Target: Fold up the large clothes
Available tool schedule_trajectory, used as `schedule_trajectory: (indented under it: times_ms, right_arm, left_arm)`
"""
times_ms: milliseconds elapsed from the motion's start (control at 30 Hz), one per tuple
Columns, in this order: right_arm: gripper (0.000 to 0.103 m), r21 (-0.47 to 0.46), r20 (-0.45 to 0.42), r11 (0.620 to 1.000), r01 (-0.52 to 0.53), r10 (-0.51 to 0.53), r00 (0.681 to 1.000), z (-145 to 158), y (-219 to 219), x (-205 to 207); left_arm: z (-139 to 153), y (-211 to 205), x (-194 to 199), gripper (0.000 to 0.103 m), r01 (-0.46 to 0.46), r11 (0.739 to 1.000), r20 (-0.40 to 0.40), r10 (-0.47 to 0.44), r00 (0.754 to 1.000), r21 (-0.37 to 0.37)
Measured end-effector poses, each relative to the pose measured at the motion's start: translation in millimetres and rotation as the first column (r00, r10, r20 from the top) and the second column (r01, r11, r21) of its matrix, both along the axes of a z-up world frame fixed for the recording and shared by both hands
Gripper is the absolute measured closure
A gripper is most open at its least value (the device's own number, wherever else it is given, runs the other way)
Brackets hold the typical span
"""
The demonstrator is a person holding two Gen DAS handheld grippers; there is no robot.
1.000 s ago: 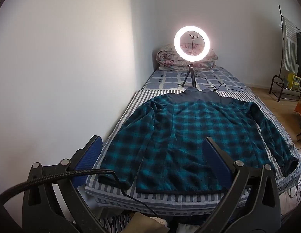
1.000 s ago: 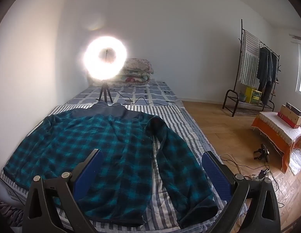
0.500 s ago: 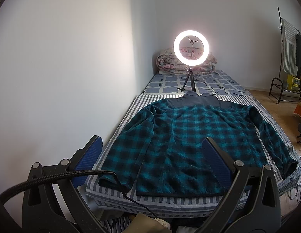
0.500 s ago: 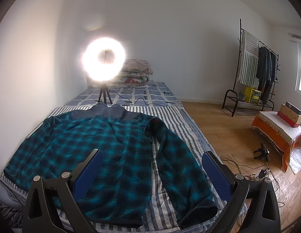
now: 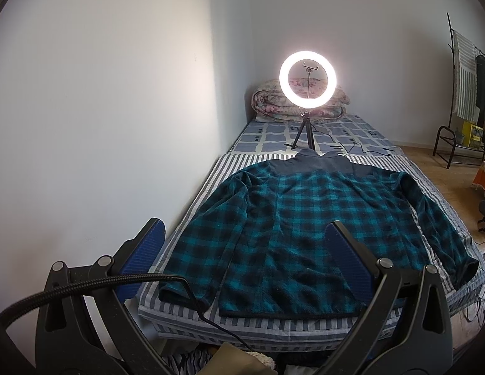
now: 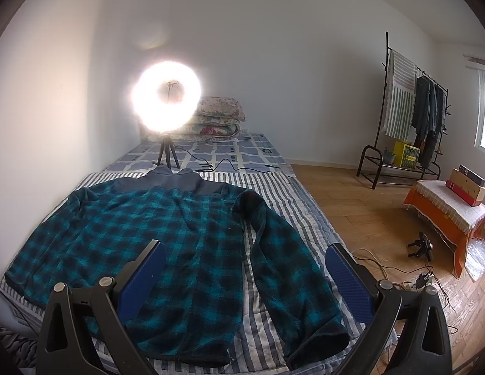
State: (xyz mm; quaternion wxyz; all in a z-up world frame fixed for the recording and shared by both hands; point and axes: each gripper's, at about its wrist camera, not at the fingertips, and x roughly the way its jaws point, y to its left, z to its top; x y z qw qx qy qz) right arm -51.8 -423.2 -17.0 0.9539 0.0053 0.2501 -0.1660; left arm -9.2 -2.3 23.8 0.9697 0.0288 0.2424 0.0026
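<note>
While hovering short of the bed's foot, left gripper (image 5: 245,247) spread wide and empty in the left wrist view; plaid fleece jacket (image 5: 305,234) flat on the striped bedcover (image 5: 192,206), collar toward the ring light (image 5: 308,76). Probably soft, floppy, moderately heavy; best pinched at a cuff or hem corner.

Seen from the right wrist view, right gripper (image 6: 242,268) equally wide, nothing held; nearest sleeve (image 6: 292,278) lying apart from the body, cuff toward the bed's edge.
</note>
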Motion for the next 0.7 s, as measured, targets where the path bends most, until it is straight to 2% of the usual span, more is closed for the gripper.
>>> schedule_trajectory:
  times_ms: [700]
  right_arm:
    - [0.0,-0.002,0.002,1.0,0.0,0.0,1.0,0.1,-0.2,-0.3]
  left_arm:
    - [-1.6,-2.1,-3.0,0.0,-0.001,1.0,0.003,0.001,1.0,0.0]
